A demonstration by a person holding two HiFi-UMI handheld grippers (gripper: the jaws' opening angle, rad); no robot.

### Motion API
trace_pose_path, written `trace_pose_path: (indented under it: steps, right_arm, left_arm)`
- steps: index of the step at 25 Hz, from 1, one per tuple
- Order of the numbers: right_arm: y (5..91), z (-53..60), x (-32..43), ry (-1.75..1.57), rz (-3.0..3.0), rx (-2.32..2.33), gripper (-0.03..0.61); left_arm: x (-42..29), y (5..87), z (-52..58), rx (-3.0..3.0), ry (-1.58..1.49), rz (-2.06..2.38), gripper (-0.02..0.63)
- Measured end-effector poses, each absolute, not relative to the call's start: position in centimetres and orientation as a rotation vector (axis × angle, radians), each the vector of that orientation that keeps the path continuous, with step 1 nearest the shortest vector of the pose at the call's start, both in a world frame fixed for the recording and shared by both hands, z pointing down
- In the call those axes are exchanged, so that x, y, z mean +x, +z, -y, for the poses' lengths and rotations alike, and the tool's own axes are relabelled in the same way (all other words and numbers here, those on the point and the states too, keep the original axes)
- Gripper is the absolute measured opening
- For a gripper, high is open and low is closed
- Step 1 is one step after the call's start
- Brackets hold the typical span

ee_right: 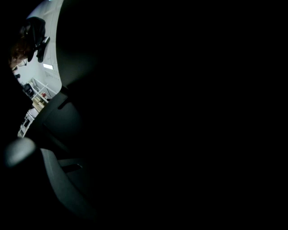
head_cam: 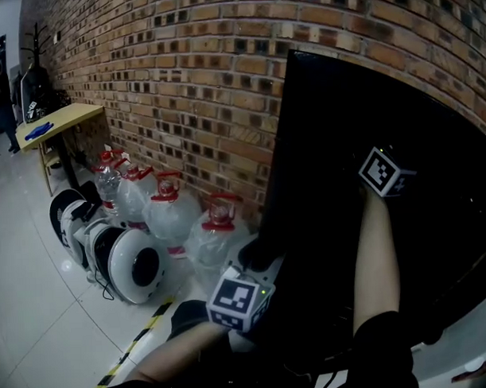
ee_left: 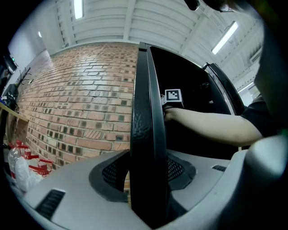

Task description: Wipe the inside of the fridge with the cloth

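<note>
The left gripper [ee_left: 147,182] is clamping its jaws onto the edge of the tall black fridge door [ee_left: 145,103] and is holding it open beside the red brick wall [head_cam: 183,88]. The right gripper [head_cam: 383,172] is reaching into the black fridge's unlit interior [head_cam: 320,131]. Its own view is showing only darkness, so I cannot tell its jaw width or load. The cloth is appearing in no view. Judgement: wiping is probably under way inside. How much has been cleaned cannot be verified, and withdrawing and closing the door are remaining.

Loft-style workspace, I'd say: bare red brick wall [head_cam: 183,80], glossy white tiled floor [head_cam: 32,316], stockpiled clear water-cooler jugs with red caps [head_cam: 170,217], ribbed white ceiling [ee_left: 108,20] with strip lights [ee_left: 78,8].
</note>
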State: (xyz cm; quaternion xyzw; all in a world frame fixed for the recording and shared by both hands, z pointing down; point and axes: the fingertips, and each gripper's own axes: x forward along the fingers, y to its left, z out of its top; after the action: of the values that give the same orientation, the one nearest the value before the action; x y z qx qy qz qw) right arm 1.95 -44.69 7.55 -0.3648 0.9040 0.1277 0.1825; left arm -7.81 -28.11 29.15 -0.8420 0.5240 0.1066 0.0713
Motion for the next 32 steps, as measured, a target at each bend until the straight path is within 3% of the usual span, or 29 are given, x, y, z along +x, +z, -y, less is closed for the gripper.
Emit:
trace_pose_path:
  steps: [18, 27, 32]
  right_arm:
    - [8.2, 49.6, 4.1, 0.432, -2.441, -1.514, 0.084]
    - [9.3, 38.2, 5.1, 0.376, -2.513, -1.111, 0.084]
    - [10.9, 29.2, 1.6, 0.377, -2.635, -0.696, 0.084]
  left_arm:
    - [-7.6, 28.9, 27.7, -2.554, 0.354, -1.569, 0.192]
    - [-7.9, 29.3, 27.9, -2.537, 0.367, -1.566, 0.192]
    - [-7.6, 29.0, 27.8, -2.541, 0.365, -1.568, 0.192]
